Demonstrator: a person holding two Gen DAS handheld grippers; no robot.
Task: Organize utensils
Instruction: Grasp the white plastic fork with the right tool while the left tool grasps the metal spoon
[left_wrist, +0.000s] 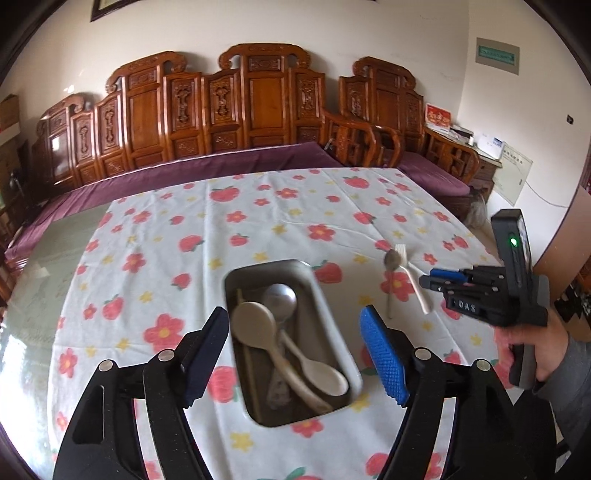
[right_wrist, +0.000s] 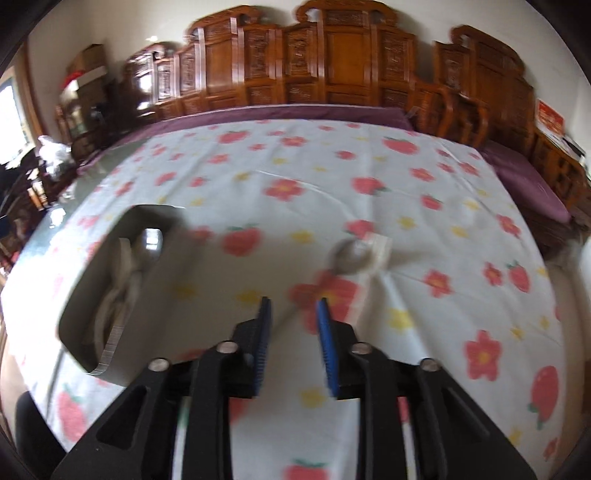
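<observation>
A steel tray (left_wrist: 328, 306) sits on the flowered tablecloth and holds two cream spoons (left_wrist: 258, 325), a metal spoon (left_wrist: 280, 299) and chopsticks. My left gripper (left_wrist: 295, 350) is open and empty, hovering over the tray. To its right a metal spoon (left_wrist: 391, 262) and a white plastic fork (left_wrist: 413, 280) lie on the cloth. My right gripper (right_wrist: 293, 314) is open and empty, just short of the spoon (right_wrist: 347, 258) and fork (right_wrist: 380, 247); it also shows in the left wrist view (left_wrist: 434, 277). The tray (right_wrist: 110, 347) lies to its left.
The flowered cloth (left_wrist: 258, 214) covers a glass-topped table (left_wrist: 44, 266). A carved wooden bench with purple cushions (left_wrist: 221, 162) runs behind the table. A side table with boxes (left_wrist: 480, 147) stands at the back right.
</observation>
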